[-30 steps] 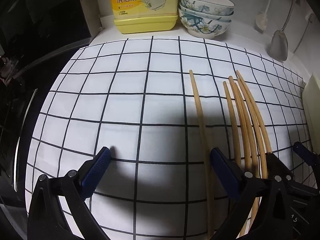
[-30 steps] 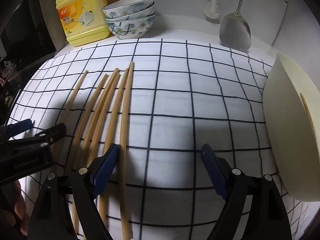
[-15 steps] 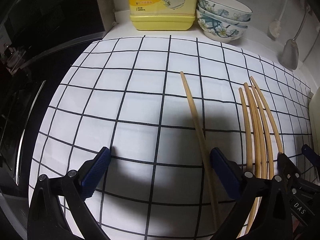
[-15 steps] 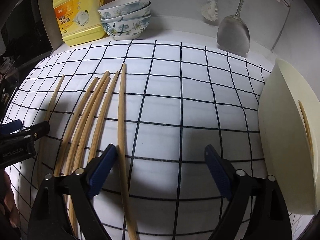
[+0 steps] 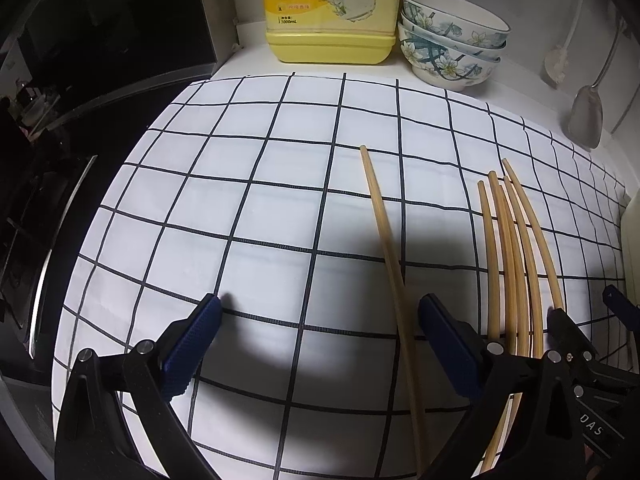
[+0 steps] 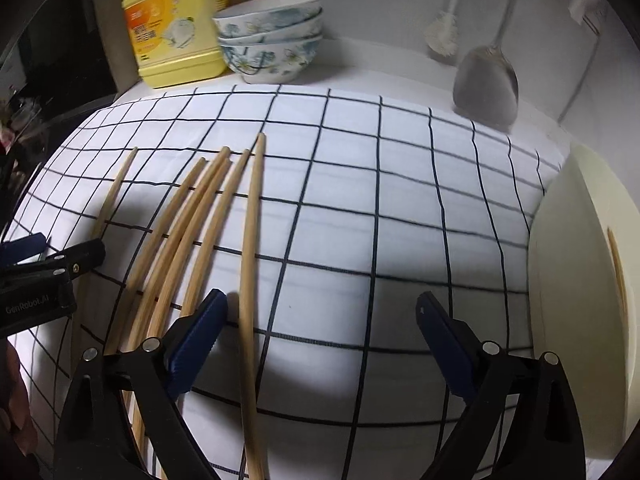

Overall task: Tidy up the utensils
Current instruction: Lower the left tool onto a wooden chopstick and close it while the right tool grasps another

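At nine o'clock the left gripper hovers low over the checked cloth, its jaws spread wide and empty, with one lone chopstick lying just inside its right finger and the yellow detergent bottle and stacked bowls at twelve o'clock behind. Toward the middle, a bundle of four chopsticks lies fanned on the cloth. The right gripper, also spread wide and holding nothing, has a sixth chopstick running just inside its left finger, and a cream container with a chopstick in it stands at three o'clock, a metal spatula hanging at one o'clock.
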{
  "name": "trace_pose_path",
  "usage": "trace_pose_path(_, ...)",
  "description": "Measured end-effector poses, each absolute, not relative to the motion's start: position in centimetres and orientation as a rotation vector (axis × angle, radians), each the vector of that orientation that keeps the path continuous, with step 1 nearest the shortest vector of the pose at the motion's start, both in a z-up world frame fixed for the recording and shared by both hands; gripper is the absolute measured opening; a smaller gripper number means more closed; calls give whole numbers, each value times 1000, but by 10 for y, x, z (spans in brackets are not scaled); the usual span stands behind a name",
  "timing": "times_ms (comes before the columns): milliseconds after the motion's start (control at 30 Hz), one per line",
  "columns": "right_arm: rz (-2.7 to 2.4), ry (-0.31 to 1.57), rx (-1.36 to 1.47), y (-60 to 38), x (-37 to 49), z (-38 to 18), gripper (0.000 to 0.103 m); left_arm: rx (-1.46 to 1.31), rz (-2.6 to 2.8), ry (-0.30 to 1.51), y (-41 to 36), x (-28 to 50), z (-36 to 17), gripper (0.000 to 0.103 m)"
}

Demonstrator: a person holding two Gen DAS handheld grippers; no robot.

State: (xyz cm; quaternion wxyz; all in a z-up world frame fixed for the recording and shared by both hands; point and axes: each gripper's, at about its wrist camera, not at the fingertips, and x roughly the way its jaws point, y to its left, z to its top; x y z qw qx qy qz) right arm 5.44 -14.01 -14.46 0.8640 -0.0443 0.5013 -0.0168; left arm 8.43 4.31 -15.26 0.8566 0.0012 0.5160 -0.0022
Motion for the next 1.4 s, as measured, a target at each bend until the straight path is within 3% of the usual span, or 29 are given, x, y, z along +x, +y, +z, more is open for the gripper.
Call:
trace_pose_path(167,11,1046,-76,-136,54,-143,73,8,-8,1079,43,84,-152,96)
trace_pose_path(567,43,1053,-69,-134,54,-143,62,19,-31,1070,38,82,-149,85)
trace_pose_path(800,80,1049,-99,-125,51,-141,44,36,-68,1056,29,77,-145,62)
trace_pose_path(867,96,1051,-111,-122,51,-141,34,35,-70,1054,29,76,-144,55)
trace_pose_path(1100,106,1050,-126,-113,48,-140,8,46,-113,1065,27,75,-141,14)
trace_pose_path(1400,94,1060,-26,-121,40,-138,6,32,-169,1084,35,70,-142,7)
